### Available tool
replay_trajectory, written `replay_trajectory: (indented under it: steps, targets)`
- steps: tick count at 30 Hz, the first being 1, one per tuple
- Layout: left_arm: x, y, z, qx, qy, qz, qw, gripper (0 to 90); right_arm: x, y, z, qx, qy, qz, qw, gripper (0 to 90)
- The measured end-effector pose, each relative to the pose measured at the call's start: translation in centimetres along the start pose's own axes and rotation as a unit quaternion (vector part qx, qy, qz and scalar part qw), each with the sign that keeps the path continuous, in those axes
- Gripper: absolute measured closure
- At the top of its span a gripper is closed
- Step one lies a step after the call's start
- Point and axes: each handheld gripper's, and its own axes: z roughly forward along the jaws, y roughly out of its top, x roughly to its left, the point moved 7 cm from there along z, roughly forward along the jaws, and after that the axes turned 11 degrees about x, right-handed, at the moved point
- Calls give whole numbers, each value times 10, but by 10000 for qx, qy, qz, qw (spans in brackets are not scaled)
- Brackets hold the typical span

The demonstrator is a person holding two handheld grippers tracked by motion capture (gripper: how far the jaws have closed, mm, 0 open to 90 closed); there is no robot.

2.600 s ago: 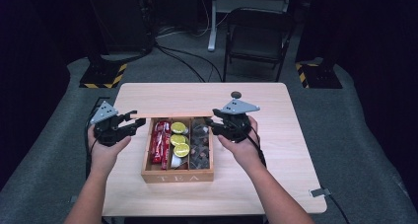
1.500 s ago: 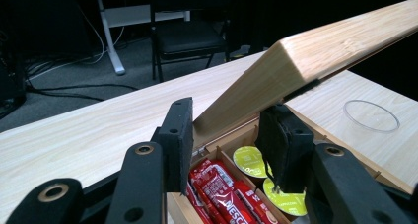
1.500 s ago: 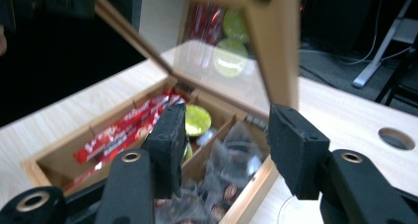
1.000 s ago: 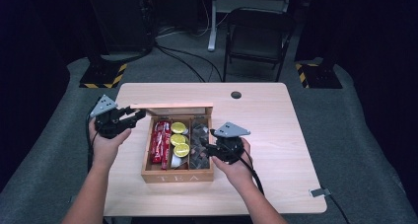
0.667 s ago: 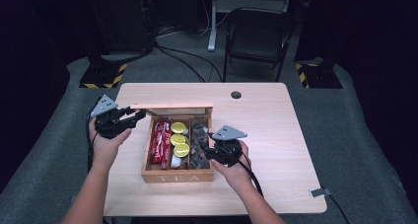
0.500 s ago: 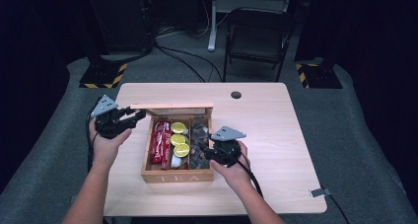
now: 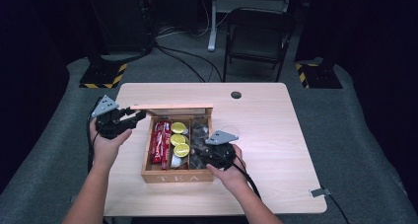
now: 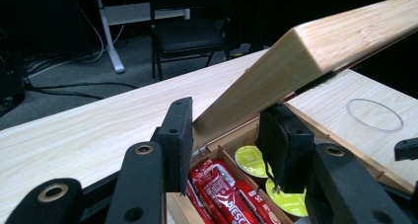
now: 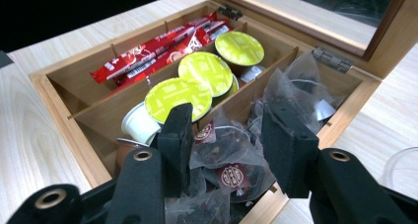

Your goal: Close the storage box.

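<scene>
Left gripper was clamped on the edge of the wooden tea box's lid, holding the smooth pale slab propped open over the box mid-counter. Right gripper sat in the right compartment, its jaws apart and just closing around translucent crinkly tea bags, not yet pinching. Middle compartment held round green-foil capsules, left one glossy red sachets.

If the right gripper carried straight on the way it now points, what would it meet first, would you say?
Most likely the clear mesh tea bags heaped in the wooden tea box's near compartment: the right gripper points down at them, jaws apart over the pile. Whether it touches them already is unclear.
</scene>
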Motion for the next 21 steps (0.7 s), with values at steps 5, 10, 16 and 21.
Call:
replay_trajectory:
  steps: [5, 10, 16, 21]
  targets:
    - [0, 0, 0, 17, 9, 13, 10000, 574, -1, -2, 11, 108, 72, 84, 9999, 551]
    - [0, -1, -1, 36, -6, 25, 10000, 574, -1, -3, 21, 208, 164, 53, 9996, 574]
    - [-1, -1, -1, 25, -5, 23, 10000, 573, 1, -4, 31, 360, 222, 61, 9991, 569]
    - [-1, -2, -1, 43, -23, 25, 10000, 573, 0, -9, 42, 585, 272, 8, 9979, 560]
